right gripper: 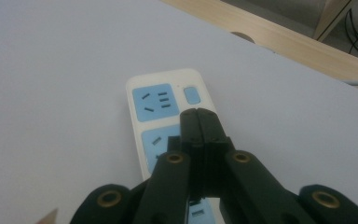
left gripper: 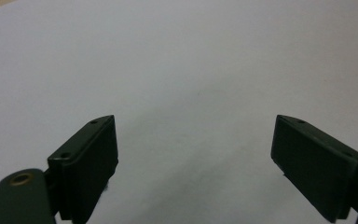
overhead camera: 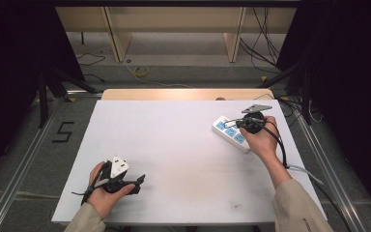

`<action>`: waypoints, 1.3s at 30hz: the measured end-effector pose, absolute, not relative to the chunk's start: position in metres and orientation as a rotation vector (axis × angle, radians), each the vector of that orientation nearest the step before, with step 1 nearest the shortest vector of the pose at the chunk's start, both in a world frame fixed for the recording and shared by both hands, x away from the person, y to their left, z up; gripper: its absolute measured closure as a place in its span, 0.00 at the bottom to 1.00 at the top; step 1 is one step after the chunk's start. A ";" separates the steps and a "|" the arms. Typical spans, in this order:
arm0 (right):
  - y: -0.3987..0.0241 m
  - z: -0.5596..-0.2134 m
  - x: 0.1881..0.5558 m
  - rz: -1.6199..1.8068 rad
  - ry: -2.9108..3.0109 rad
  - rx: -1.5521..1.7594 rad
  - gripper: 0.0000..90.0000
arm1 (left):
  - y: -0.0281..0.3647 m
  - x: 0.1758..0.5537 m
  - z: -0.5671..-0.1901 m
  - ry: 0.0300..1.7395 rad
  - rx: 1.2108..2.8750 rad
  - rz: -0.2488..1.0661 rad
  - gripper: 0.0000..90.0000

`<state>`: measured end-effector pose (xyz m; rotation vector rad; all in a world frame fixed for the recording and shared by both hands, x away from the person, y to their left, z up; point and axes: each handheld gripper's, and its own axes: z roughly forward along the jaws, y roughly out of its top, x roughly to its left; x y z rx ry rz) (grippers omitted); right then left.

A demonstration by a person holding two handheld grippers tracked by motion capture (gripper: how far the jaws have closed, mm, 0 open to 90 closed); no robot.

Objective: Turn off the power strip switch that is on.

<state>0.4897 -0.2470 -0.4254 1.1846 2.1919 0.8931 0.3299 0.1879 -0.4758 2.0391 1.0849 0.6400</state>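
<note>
One power strip (right gripper: 165, 121), white with blue socket faces, is laid flat on the right side of the white table (overhead camera: 183, 145), angled toward the far right corner; a blue switch (right gripper: 192, 95) is seen at its far end in the right gripper view; right gripper (right gripper: 198, 122) is clenched, jaws pressed together with nothing between them, tips held over the second socket of the strip; whether the tips touch the socket face cannot be told; in the high view the right gripper (overhead camera: 245, 123) is seen over the strip, grey plate on top, cable trailed back along the forearm; left gripper (left gripper: 196, 154) is released, jaws spread wide, nothing held, bare table surface seen between them; in the high view it (overhead camera: 137, 182) is held low at the near left of the table, well apart from the strip; nothing is placed between the two grippers; wooden table edge (right gripper: 279, 42) is seen beyond the strip.
</note>
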 end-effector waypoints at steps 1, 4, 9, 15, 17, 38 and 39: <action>-0.247 -0.425 0.490 0.891 2.193 1.184 1.00 | 0.188 0.330 -0.476 1.085 2.039 0.640 0.16; -0.244 -0.426 0.493 0.884 2.198 1.184 1.00 | 0.188 0.330 -0.476 1.085 2.039 0.639 0.16; -0.242 -0.426 0.496 0.883 2.200 1.189 1.00 | 0.188 0.330 -0.476 1.085 2.039 0.639 0.16; -0.239 -0.428 0.500 0.882 2.203 1.196 1.00 | 0.188 0.330 -0.476 1.084 2.039 0.638 0.16; -0.238 -0.428 0.501 0.879 2.205 1.194 1.00 | 0.188 0.330 -0.476 1.084 2.037 0.640 0.16; -0.230 -0.432 0.516 0.879 2.212 1.222 1.00 | 0.188 0.330 -0.476 1.081 2.039 0.639 0.16; -0.230 -0.432 0.516 0.874 2.216 1.221 1.00 | 0.188 0.330 -0.476 1.082 2.038 0.638 0.16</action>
